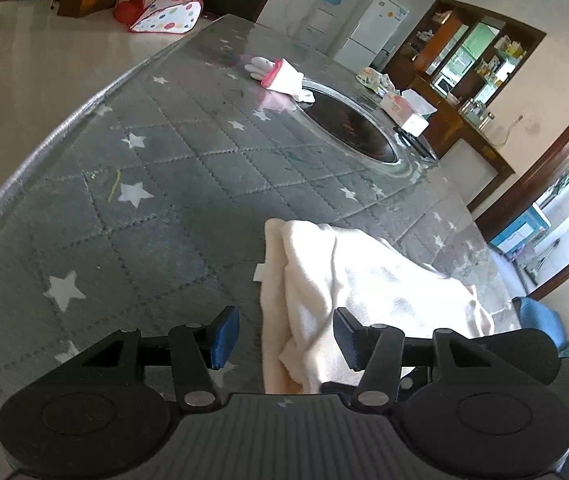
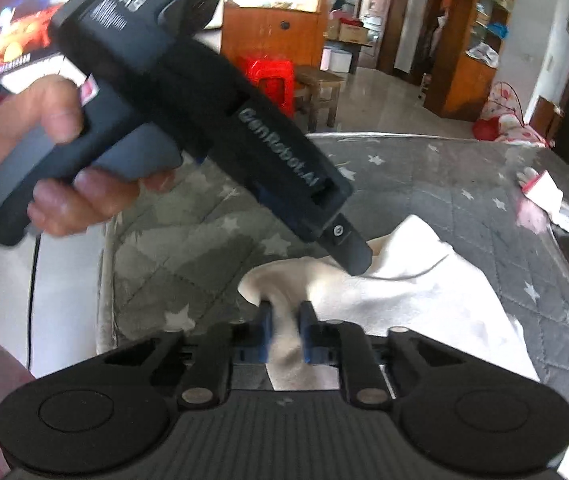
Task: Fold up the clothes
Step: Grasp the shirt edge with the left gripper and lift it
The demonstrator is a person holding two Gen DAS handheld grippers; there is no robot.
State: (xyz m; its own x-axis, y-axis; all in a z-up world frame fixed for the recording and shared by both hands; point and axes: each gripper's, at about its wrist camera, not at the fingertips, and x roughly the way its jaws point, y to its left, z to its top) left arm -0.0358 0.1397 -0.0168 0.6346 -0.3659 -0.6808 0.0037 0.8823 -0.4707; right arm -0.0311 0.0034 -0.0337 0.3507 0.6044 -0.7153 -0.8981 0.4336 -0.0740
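Pinching the cream garment (image 2: 384, 288) near the tabletop's (image 1: 144, 208) near edge, right gripper (image 2: 284, 320); left gripper (image 1: 286, 338) open, apparently straddling its hem; pink-cuffed glove (image 1: 278, 76) far off.

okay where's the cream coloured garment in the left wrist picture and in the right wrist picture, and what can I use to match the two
Left wrist view: the cream garment lies low and right of centre, its edge between the open left gripper's jaws.
Right wrist view: the cream garment lies centre to lower right, a fold pinched in the right gripper.
Shared landmark: the pink and white glove on the grey star-patterned cover.
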